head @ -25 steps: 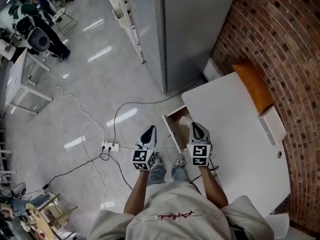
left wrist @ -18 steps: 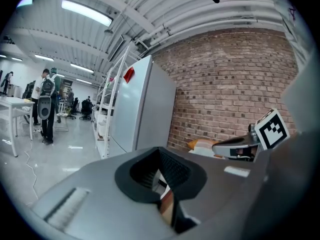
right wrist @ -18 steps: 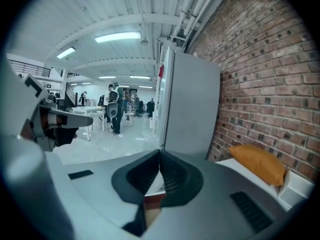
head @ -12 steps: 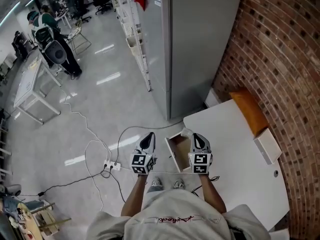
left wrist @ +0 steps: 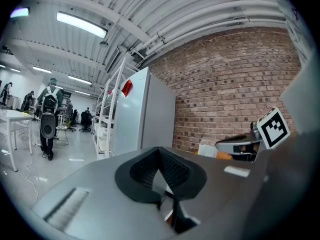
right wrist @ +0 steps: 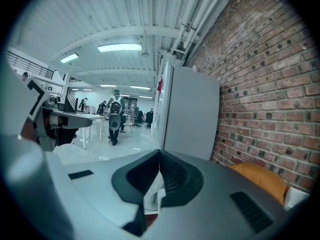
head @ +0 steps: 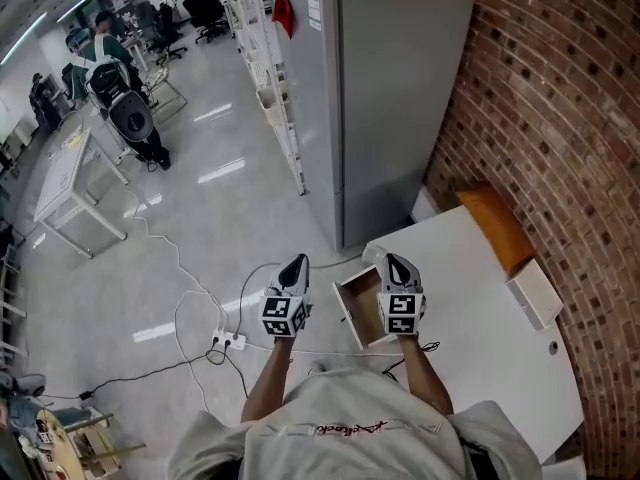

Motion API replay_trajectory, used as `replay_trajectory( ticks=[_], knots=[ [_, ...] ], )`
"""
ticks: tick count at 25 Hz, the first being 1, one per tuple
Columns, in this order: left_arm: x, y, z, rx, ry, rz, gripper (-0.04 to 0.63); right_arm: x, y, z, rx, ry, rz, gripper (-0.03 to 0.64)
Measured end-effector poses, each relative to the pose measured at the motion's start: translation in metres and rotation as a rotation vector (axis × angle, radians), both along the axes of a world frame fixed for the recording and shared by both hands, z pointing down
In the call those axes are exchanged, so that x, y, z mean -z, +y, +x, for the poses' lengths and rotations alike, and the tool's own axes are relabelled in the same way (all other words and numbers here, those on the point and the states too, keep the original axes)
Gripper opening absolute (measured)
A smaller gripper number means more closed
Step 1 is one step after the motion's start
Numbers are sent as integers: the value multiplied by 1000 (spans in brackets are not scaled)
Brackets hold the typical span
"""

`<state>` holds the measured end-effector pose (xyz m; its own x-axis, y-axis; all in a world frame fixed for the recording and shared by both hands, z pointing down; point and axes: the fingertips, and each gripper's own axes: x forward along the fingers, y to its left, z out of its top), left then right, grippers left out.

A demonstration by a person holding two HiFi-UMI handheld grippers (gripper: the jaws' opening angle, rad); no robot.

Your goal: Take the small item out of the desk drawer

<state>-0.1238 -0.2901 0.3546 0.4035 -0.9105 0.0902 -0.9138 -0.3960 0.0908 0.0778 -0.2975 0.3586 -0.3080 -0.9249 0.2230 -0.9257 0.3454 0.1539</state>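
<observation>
Open drawer (head: 360,303) lies below, just left of the right claw (head: 393,266)
Both claws pressed together, empty; left claw (head: 294,268) farther off; small item not visible

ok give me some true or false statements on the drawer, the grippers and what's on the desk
1. The drawer of the desk stands open. True.
2. Both grippers have their jaws wide apart. False: the left gripper and the right gripper each have their jaws together.
3. An orange pad lies on the desk beside the brick wall. True.
4. The left gripper is above the desk top. False: it is above the floor, to the left of the drawer.
</observation>
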Motion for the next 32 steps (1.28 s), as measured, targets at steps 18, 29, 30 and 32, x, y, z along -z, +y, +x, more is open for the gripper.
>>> replay_trajectory(
  ticks=[18, 29, 30, 32],
  knots=[
    [19, -32, 8, -28, -13, 51, 9, 21, -21, 3, -17, -9, 51, 12],
    [20, -26, 3, -19, -7, 44, 9, 25, -16, 6, -21, 4, 59, 12],
    [19, -25, 3, -21, -10, 43, 9, 25, -15, 6, -21, 5, 57, 12],
    [19, -24, 4, -23, -8, 42, 9, 25, -14, 5, -20, 6, 56, 12]
  ],
)
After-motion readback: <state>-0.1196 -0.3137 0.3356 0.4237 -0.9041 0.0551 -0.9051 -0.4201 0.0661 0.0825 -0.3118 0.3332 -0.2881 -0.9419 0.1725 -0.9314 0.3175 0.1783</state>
